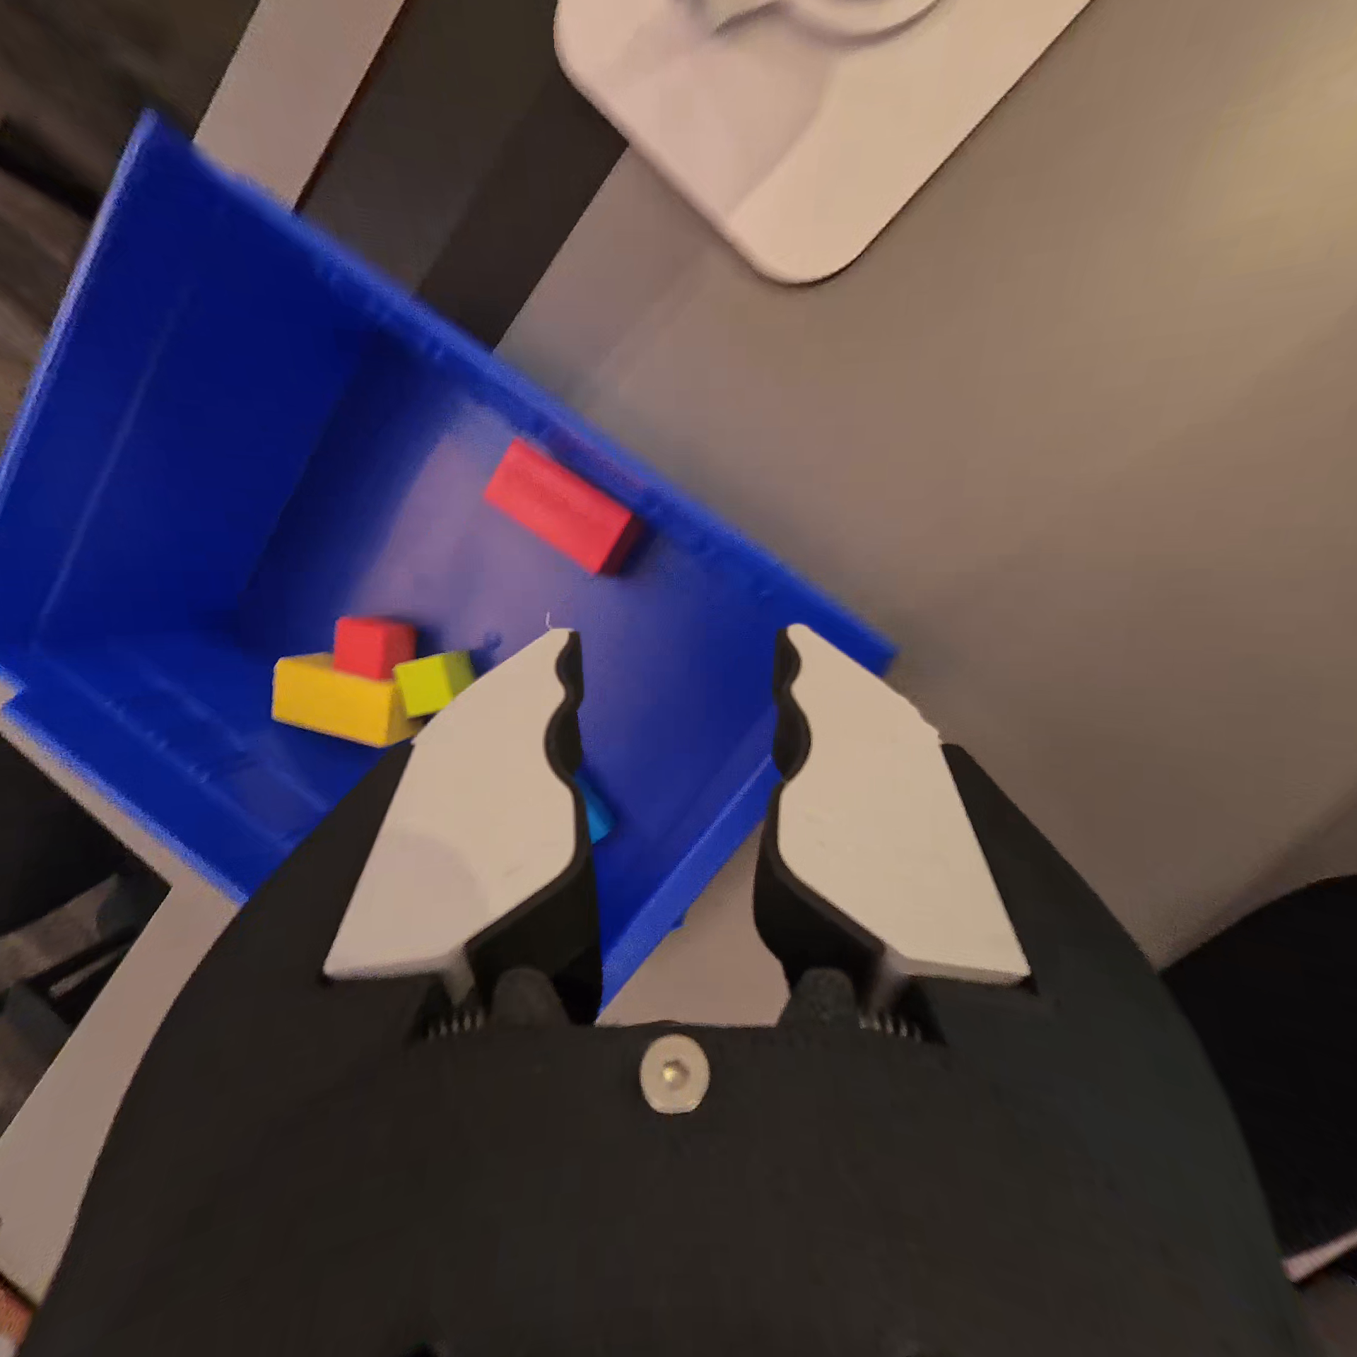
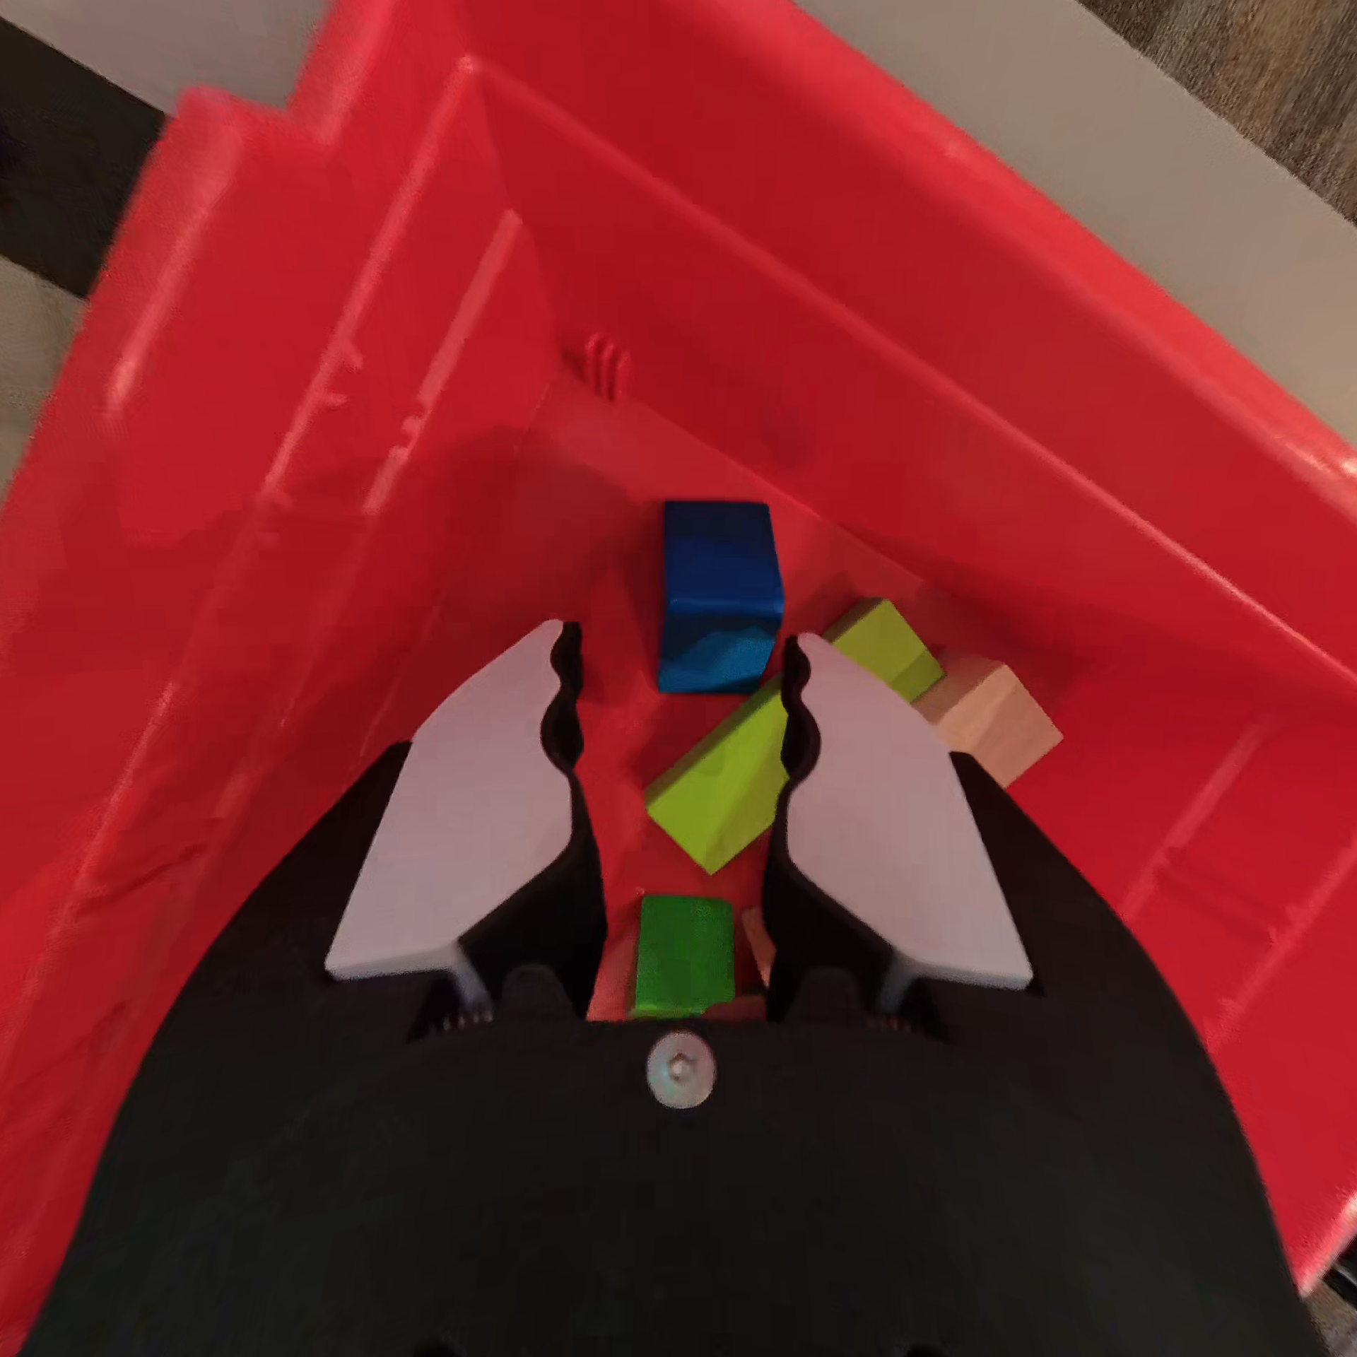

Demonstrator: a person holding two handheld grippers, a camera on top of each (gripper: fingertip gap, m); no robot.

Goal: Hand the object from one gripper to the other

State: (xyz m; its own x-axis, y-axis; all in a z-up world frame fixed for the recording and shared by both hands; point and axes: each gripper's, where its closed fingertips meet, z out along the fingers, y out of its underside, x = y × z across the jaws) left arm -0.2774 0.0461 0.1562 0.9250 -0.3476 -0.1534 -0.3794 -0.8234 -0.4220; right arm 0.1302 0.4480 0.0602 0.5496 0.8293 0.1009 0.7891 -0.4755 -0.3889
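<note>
In the left wrist view my left gripper [image 1: 679, 639] is open and empty above a blue bin [image 1: 183, 440]. The bin holds a long red block [image 1: 562, 507], a small red cube [image 1: 371, 646] on a yellow block [image 1: 334, 701], a lime cube [image 1: 433, 683] and a light blue block [image 1: 595, 811] partly hidden by my left finger. In the right wrist view my right gripper [image 2: 679, 639] is open and empty inside a red bin [image 2: 881, 367]. Below it lie a blue block [image 2: 719, 595], a long lime block [image 2: 734, 771], a dark green block [image 2: 683, 954] and a bare wooden block [image 2: 988, 716].
The blue bin stands on a grey table [image 1: 1028, 514]. A flat white object with rounded corners [image 1: 808, 132] lies beyond it. A dark object [image 1: 1278, 1028] is at the right edge. Pale floor or table [image 2: 1101, 110] shows beyond the red bin. Spacing between my two grippers at the tips: around 60 cm.
</note>
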